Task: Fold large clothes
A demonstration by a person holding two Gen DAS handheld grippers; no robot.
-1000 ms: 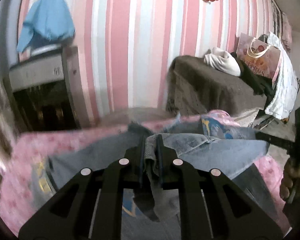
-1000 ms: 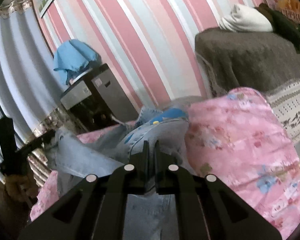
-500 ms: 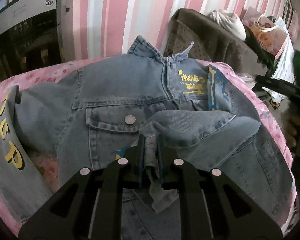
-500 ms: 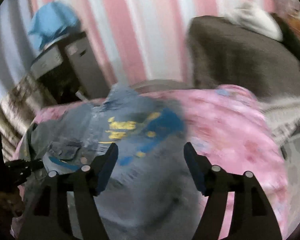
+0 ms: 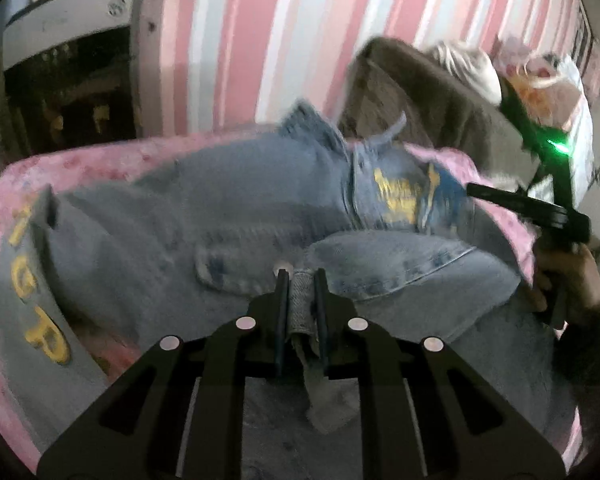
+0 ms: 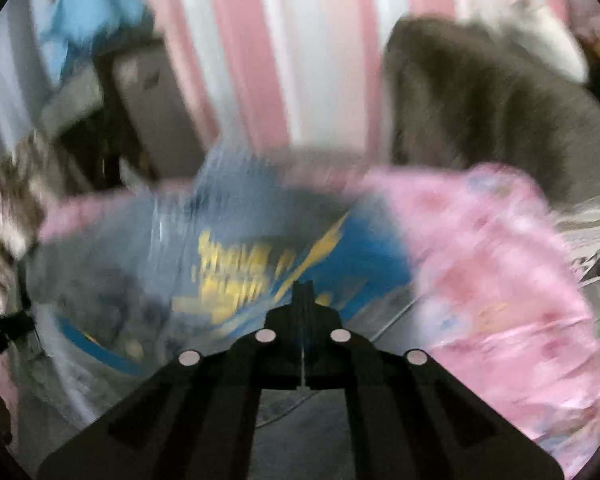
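Pinching a sleeve cuff, the left gripper (image 5: 301, 280) folds it across the faded blue denim jacket (image 5: 220, 216); right gripper (image 6: 303, 292) jaws seem pressed together, empty; most folding remains.

Denim jacket (image 5: 228, 216): coarse woven cloth, matt, w/ yellow printed lettering. Pink floral bedcover (image 6: 500, 280): soft cloth. Left gripper (image 5: 301, 280): matt black plastic. Brown blanket (image 5: 440, 100): fuzzy.

The left gripper (image 5: 301, 280) points forward, its jaws clamped on a fold of fabric. The right gripper (image 6: 303, 286) has its jaws pressed together with nothing between them; a bare hand (image 5: 568, 276) grips its handle.
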